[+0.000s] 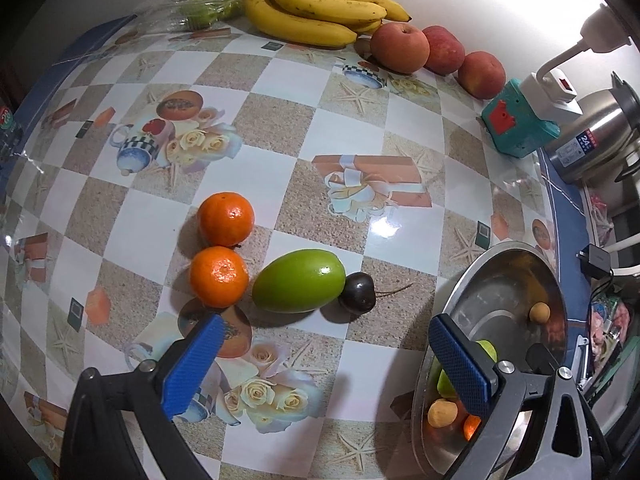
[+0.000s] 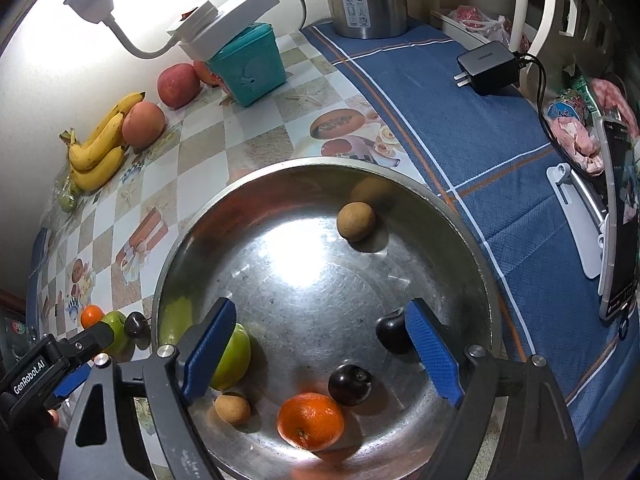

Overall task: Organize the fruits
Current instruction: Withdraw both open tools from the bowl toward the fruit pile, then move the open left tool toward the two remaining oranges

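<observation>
1. Hovering over the patterned table (image 1: 280,92), the left gripper (image 1: 324,364) is standing spread wide, its blue pads gripping nothing.
2. Lying just ahead of it are two tangerines (image 1: 226,220), a green fruit (image 1: 298,286) and a dark plum (image 1: 357,293), touching in a row.
3. Hanging above the steel bowl (image 2: 320,168), the right gripper (image 2: 320,354) is gaping open and empty, with a tangerine in the bowl (image 2: 311,421) and dark plums (image 2: 349,384) lying beneath.

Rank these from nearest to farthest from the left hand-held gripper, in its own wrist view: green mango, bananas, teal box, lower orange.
From the left hand-held gripper:
1. Lower orange, just past the left finger.
2. Green mango, centre; nearly as near as the orange.
3. Teal box, far right.
4. Bananas, at the back wall.
</observation>
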Demonstrator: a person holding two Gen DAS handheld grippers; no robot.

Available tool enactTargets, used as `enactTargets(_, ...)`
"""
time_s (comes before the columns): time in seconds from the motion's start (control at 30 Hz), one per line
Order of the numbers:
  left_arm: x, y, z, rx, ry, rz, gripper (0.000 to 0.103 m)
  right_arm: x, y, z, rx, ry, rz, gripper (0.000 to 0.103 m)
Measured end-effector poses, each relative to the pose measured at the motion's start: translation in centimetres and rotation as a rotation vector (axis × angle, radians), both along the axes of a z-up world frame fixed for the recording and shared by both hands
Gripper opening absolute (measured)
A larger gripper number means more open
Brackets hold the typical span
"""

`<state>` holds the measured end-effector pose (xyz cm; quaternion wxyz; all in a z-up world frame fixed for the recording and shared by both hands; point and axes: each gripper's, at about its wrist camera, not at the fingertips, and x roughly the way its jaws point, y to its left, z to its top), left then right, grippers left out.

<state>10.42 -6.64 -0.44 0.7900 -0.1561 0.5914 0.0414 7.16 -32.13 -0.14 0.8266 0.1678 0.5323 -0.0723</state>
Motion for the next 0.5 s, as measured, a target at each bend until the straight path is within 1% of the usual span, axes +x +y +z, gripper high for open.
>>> enactTargets(0.07,0.0,0.1,0.1,0.009,-0.005,0.004,0.103,0.0,0.1,0.1,-0.007,-0.005,0.000,0.096)
enactTargets(0.23,-0.1,0.5,0.5,0.015,-0.022,0.006,0.103,0.0,0.1,0.1,-0.016,-0.011,0.000,0.096)
enactTargets(0.27,-0.1,0.6,0.6,0.018,-0.026,0.006,0.103,0.0,0.1,0.1,-0.019,-0.010,-0.002,0.098)
enactTargets(0.3,-0.1,0.6,0.7,0.022,-0.031,0.005,0.103,0.0,0.1,0.1,-0.021,-0.008,-0.003,0.103)
enactTargets(0.4,0.0,0.8,1.2,0.047,-0.053,0.000,0.103,0.0,0.3,0.2,-0.032,-0.016,-0.002,0.103)
enactTargets(0.5,0.1,1.4,1.6,0.054,-0.068,0.004,0.103,0.0,0.4,0.3,-0.023,-0.025,-0.001,0.103)
